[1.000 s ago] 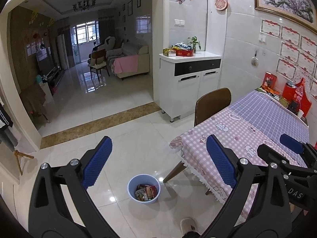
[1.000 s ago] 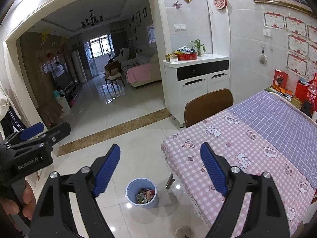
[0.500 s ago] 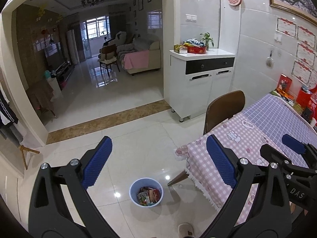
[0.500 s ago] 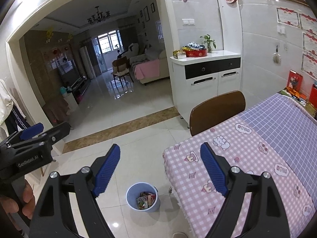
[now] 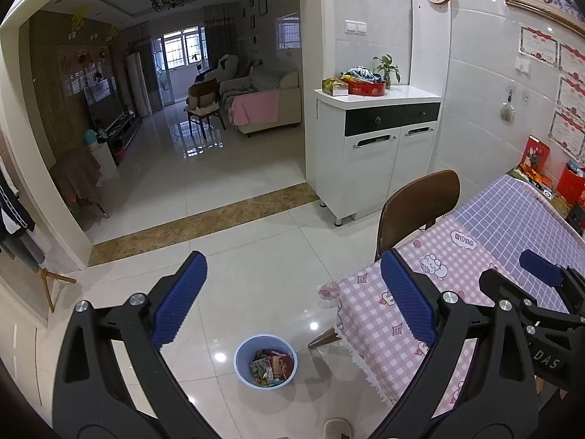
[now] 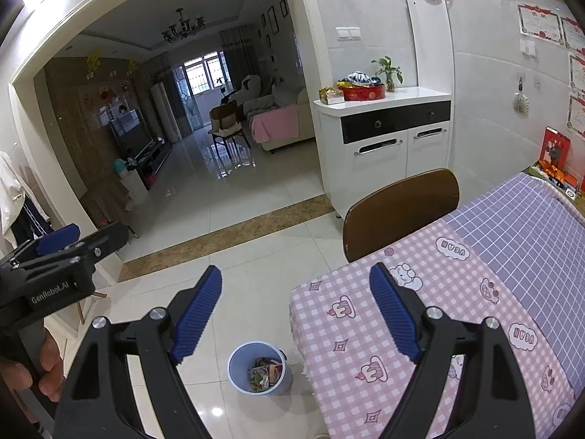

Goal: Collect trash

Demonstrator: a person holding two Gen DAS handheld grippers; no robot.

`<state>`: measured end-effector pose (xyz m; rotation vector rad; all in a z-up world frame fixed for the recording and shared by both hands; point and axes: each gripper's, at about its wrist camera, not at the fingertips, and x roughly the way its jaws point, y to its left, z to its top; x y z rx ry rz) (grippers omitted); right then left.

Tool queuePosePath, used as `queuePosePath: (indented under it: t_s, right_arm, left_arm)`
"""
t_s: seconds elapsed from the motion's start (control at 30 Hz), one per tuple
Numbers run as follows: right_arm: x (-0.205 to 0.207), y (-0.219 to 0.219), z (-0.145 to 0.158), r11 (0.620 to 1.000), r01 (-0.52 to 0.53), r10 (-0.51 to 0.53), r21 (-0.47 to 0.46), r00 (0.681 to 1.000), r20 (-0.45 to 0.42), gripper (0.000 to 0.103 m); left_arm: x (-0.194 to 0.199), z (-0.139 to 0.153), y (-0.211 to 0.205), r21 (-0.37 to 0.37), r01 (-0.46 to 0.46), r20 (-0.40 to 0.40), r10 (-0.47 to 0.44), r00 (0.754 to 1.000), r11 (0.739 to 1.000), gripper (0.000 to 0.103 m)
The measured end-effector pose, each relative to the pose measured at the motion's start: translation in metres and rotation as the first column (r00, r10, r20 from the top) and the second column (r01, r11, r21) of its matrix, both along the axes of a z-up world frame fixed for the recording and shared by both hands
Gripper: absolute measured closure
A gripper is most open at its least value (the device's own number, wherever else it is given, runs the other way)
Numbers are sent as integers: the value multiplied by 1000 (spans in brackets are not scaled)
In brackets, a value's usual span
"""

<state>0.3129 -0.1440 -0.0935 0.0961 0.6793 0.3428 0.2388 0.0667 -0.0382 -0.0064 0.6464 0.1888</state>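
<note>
Left gripper [image 5: 292,303]: held tilted downward over the floor, jaws spread wide, nothing between the pads.
Right gripper [image 6: 296,314]: tilted downward alike, jaws wide apart and empty, the right pad seen over the table [image 6: 420,329] edge.
Hand [image 6: 33,373]: seen at the near left in the right view, wrapped round the left gripper's handle.
Bin [image 5: 265,360]: on the floor near the table's corner, blue, with wrappers [image 5: 272,366] inside.
Chair [image 6: 402,212]: tucked against the table's far side.
</note>
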Motion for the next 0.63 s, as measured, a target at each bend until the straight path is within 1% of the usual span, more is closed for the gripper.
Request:
queuePosePath:
  t_s: [0.4, 0.53, 0.63]
  right_arm:
    - [19, -17, -6, 1000, 9, -9, 10, 1000, -13, 21]
    - [26, -25, -9, 1000, 23, -23, 12, 1000, -20, 22]
    - [33, -37, -17, 999, 48, -48, 10, 998, -40, 22]
  left_arm:
    - [22, -3, -19, 13, 3, -16, -2, 1000, 1000, 9]
    - [28, -5, -25, 16, 6, -25, -6, 1000, 1000, 9]
    - [34, -8, -29, 18, 8, -38, -7, 999, 1000, 9]
